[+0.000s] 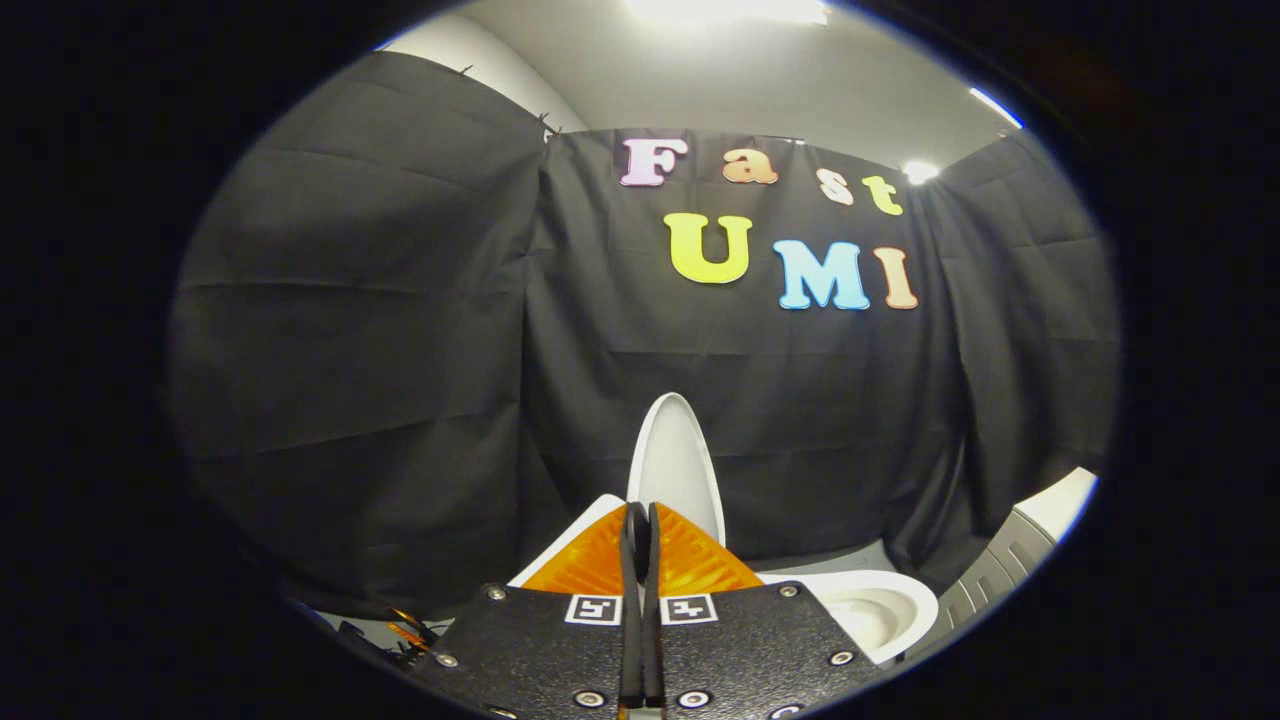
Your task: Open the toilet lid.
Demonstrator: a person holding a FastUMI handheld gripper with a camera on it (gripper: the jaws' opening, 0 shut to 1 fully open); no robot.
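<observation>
1. The gripper (640,520) sits with its orange fingers (590,565) pressed together, tips nearly touching. Whether they pinch the lid's edge or merely close on nothing, I cannot tell.
2. The toilet lid (675,465) stands raised just beyond the fingertips, nearly upright against the black cloth wall (400,350), so the lift looks about done.
3. The toilet bowl (880,605) lies open, beside the fingers and lower down.
4. A narrow closed tip suits nudging a thin lid edge; that likely explains the posture.
</observation>
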